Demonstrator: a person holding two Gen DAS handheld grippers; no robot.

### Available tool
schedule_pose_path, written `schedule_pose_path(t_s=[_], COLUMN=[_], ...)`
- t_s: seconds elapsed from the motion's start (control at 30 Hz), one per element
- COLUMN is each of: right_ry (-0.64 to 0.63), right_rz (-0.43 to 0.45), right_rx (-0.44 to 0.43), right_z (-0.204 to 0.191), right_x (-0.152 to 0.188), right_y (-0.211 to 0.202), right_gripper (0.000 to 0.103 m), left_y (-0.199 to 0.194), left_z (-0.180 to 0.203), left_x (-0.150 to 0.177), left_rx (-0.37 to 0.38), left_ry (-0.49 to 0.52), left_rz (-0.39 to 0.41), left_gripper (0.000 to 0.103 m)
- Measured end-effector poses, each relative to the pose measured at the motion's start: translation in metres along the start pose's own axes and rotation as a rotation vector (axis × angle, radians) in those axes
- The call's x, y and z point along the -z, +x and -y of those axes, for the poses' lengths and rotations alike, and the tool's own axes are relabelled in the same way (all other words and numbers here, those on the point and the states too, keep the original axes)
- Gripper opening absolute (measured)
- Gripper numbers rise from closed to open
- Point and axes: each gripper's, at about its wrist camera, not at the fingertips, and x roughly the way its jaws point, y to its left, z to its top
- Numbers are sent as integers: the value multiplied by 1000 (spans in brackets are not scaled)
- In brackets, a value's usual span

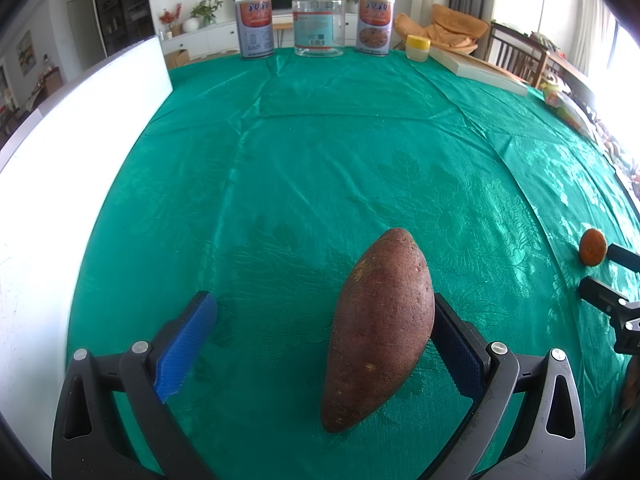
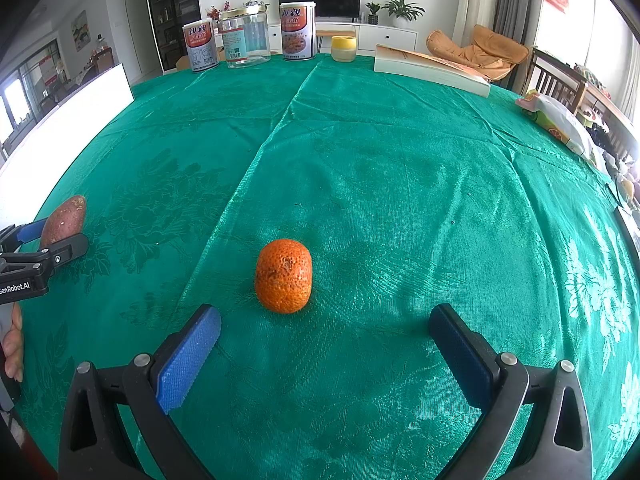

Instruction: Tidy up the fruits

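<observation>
Both grippers stand with their jaws spread wide over a green patterned tablecloth (image 2: 360, 152). Between the blue-padded fingers of the left gripper (image 1: 326, 320) lies a sweet potato (image 1: 380, 328), reddish-brown and pointed at both ends, set lengthwise along the fingers; it rests against the right-hand pad (image 1: 456, 344) — whether pressed or merely touching cannot be told — while the left-hand pad (image 1: 186, 344) stands well apart from it. Nothing is pinched.

The right gripper (image 2: 324, 344) is likewise open, and a rough-skinned tangerine (image 2: 283, 276) sits on the cloth just ahead of its fingertips, nearer the left pad than the right, touching neither. In the right wrist view the left gripper and its sweet potato show at the far left edge; in the left wrist view the tangerine shows at the far right, beside the tips of the right gripper.

Farther out, along the far edge of the table, stand two printed tins (image 1: 254, 26) with a clear glass jar (image 1: 318, 22) between them, then a small yellow-lidded jar (image 1: 418, 47) and a thick white book (image 2: 432, 68) lying flat. A white board (image 1: 80, 128) stands at the left of the table.
</observation>
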Motion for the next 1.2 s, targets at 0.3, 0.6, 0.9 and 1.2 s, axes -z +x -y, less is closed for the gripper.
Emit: schedule_pose_path(t_s=[0.3,0.6,0.9,1.2], right_ry=[4,5,-64,8], right_rz=[2,-15,-87,-98], right_rx=[-7,-133,-155,-195], right_z=[0,12,-4,-10], right_x=[0,18,-28,-42], right_y=[-1,-30,-19,-24], right_gripper=[103,103,84,24], left_y=[-14,-31,-11,-37], left_z=[-19,-14,7,-11], left_x=[4,-2,-11,-9], left_rx=[215,248,183,262], left_ry=[0,107,107,-33], left_rz=[9,-32,-94,-74], left_gripper=[102,100,56,40])
